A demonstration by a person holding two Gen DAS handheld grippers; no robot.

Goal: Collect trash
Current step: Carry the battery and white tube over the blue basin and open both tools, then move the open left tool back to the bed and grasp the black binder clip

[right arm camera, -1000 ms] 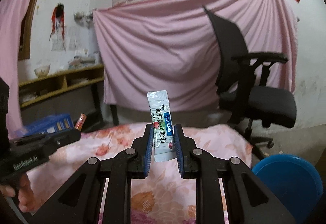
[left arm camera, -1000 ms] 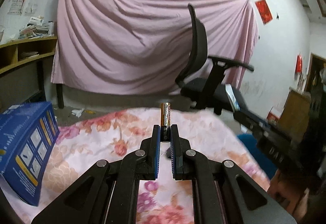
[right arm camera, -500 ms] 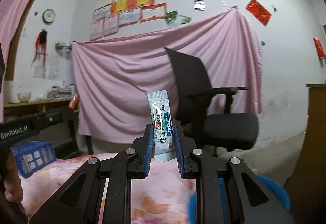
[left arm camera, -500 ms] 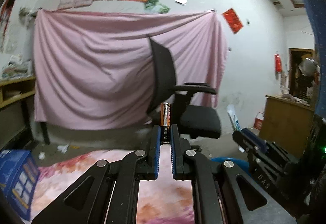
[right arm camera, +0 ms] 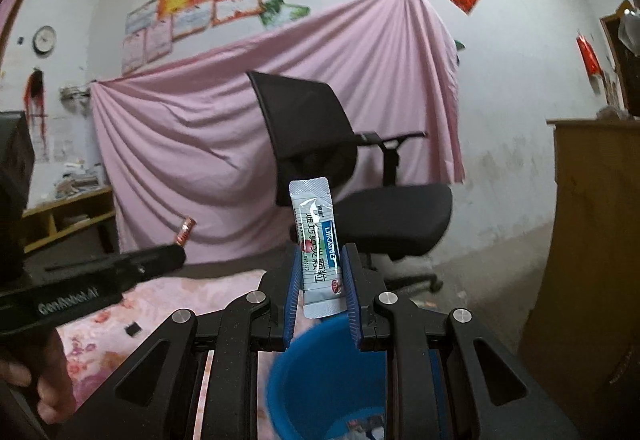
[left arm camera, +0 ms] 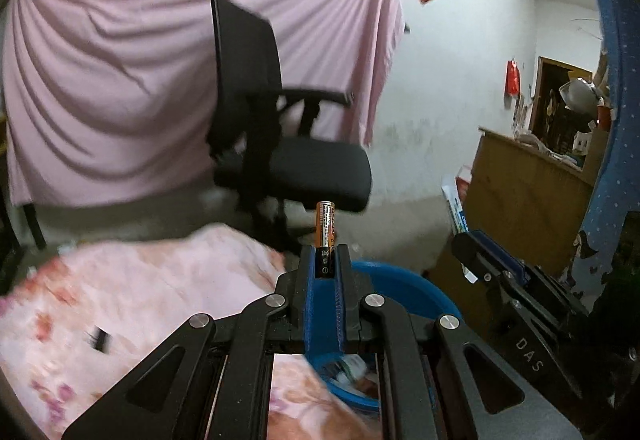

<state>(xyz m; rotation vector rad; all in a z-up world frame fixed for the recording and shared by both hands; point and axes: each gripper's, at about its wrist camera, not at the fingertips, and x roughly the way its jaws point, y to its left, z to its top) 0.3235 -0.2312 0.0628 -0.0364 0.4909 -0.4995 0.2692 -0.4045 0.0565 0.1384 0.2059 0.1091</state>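
Observation:
My left gripper (left arm camera: 325, 260) is shut on an orange and black battery (left arm camera: 326, 230) that stands upright between its blue pads. My right gripper (right arm camera: 320, 280) is shut on a white and green sachet (right arm camera: 318, 248), also upright. A blue bin (right arm camera: 320, 372) sits below and just ahead of the right gripper; it also shows in the left wrist view (left arm camera: 404, 288), to the right of the floral table. Some trash lies inside it. The left gripper with the battery (right arm camera: 185, 230) appears at the left of the right wrist view. The right gripper (left arm camera: 472, 244) appears at the right of the left wrist view.
A table with a pink floral cloth (left arm camera: 152, 288) lies to the left, with a small dark item (left arm camera: 98, 340) on it. A black office chair (right arm camera: 344, 175) stands behind, before a pink sheet (left arm camera: 120, 79). A wooden cabinet (right arm camera: 592, 240) is at the right.
Both grippers have swung right, away from the table and toward the blue bin, which is now below them. Each still holds its item.

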